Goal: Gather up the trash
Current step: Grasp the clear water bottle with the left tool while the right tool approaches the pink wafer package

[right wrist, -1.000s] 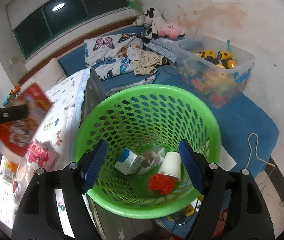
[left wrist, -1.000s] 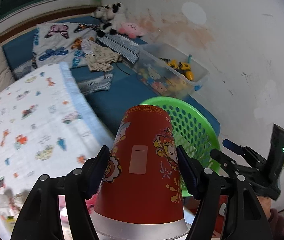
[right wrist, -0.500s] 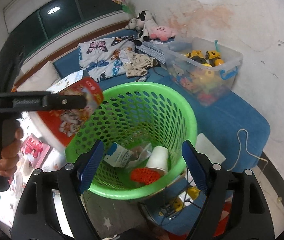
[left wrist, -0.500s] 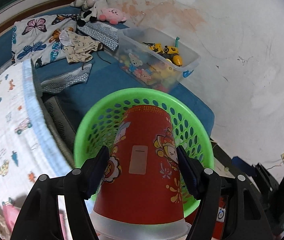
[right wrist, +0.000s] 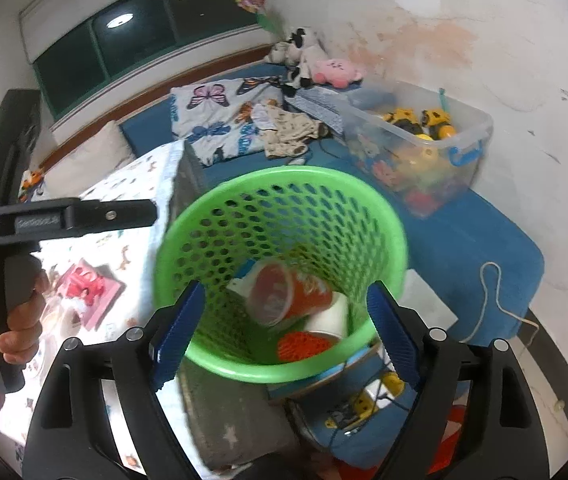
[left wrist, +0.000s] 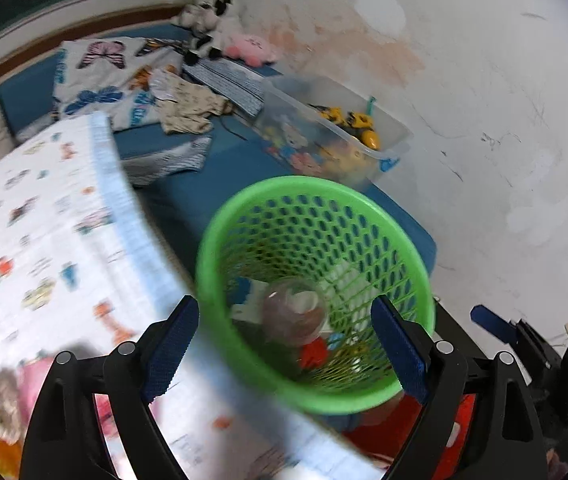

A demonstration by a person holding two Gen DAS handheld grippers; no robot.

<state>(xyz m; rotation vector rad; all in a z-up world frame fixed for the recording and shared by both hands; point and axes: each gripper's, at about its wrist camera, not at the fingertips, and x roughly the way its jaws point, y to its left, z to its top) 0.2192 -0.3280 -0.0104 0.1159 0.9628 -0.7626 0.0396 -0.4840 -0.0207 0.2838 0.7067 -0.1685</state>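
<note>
Both grippers, left gripper (left wrist: pixel 284 344) and right gripper (right wrist: pixel 286 334), gape wide, holding nothing; red cup (right wrist: pixel 290 294) lies inside the green basket (right wrist: pixel 219 200).

Perforated green plastic basket (right wrist: pixel 284 204); red cup (right wrist: pixel 290 294), probably glossy paper.
</note>
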